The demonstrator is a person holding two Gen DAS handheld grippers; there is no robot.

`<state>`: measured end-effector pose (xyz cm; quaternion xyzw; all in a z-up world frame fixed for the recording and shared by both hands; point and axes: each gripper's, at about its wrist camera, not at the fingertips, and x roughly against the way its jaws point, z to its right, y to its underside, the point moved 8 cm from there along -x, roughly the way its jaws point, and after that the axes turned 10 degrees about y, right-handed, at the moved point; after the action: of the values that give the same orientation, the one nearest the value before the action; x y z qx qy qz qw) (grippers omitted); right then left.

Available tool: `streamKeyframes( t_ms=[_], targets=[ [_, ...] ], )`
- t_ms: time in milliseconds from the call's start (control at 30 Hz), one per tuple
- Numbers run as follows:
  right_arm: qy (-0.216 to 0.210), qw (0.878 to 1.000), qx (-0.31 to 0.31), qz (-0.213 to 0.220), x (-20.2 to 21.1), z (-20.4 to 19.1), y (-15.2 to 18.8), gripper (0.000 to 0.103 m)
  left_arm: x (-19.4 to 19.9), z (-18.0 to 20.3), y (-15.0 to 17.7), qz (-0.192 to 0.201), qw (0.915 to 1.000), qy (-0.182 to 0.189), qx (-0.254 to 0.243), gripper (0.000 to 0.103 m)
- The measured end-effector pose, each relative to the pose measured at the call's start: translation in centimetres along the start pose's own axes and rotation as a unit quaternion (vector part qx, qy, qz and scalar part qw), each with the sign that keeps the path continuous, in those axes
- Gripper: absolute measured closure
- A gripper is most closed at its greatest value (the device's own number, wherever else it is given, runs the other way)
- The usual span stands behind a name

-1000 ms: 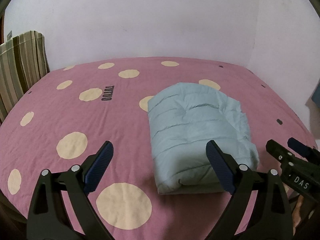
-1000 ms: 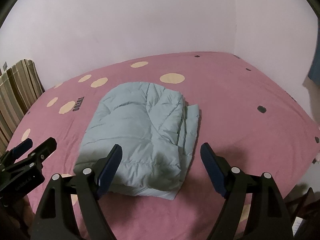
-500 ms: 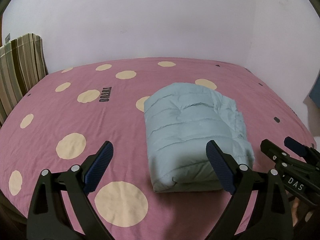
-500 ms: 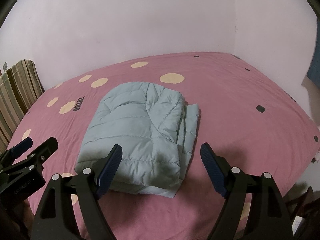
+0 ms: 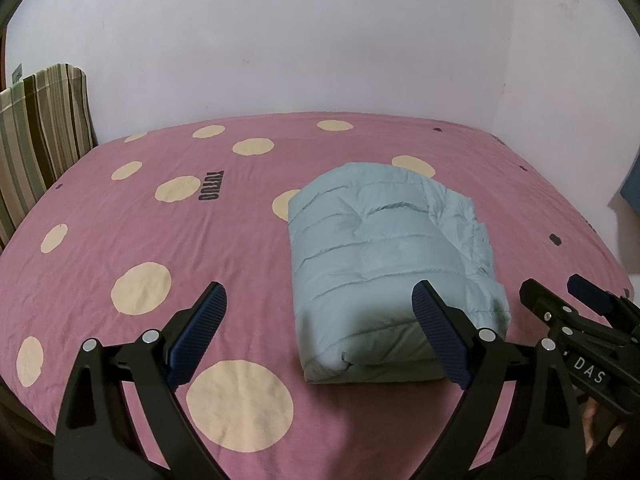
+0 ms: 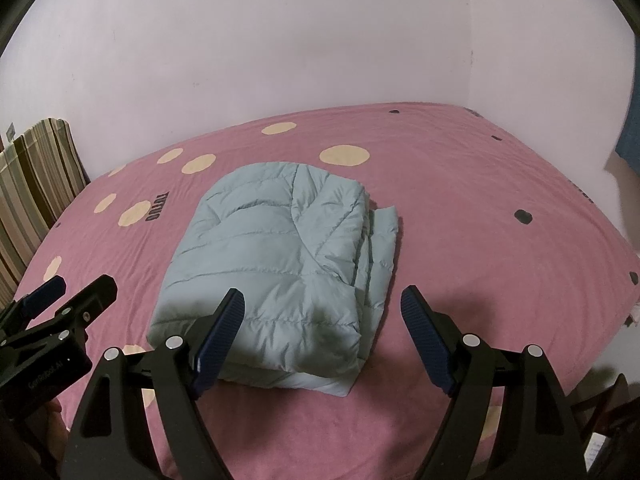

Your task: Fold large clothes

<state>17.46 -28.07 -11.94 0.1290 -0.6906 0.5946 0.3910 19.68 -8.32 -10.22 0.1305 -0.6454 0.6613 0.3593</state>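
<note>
Nothing moved: both grippers, left (image 5: 318,322) and right (image 6: 322,322), stayed wide and empty just short of the jacket (image 6: 276,264). It lay folded on the bed (image 5: 120,240); folding looked complete.

Soft cloth on the bed, hard plastic on the tools.

We see a pale blue jacket (image 5: 384,248) of quilted, puffy fabric with a faint sheen, its stitched channels and folds showing in both views. It lies on a pink sheet (image 5: 120,240), matt woven cloth with fine creases and flat printed cream dots. The left gripper (image 5: 318,308) and right gripper (image 6: 322,306) have matt black plastic arms, shiny metal rivets and dark blue pads with a fine dotted texture. We note a striped cloth (image 5: 36,128), matt, and a wall (image 5: 300,40), smooth and painted.
</note>
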Motion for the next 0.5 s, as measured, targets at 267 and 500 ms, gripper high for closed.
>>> streamKeyframes(
  t_ms=[267,500],
  targets=[
    [-0.003,1.000,0.002,0.000,-0.17,0.02,-0.01,0.024,-0.01,0.09,0.05,-0.001,1.0000,-0.002,0.000,0.009],
    [-0.005,1.000,0.006,0.000,-0.23,-0.15,-0.08,0.024,0.02,0.09,0.17,-0.002,1.0000,-0.004,0.001,0.009]
  ],
)
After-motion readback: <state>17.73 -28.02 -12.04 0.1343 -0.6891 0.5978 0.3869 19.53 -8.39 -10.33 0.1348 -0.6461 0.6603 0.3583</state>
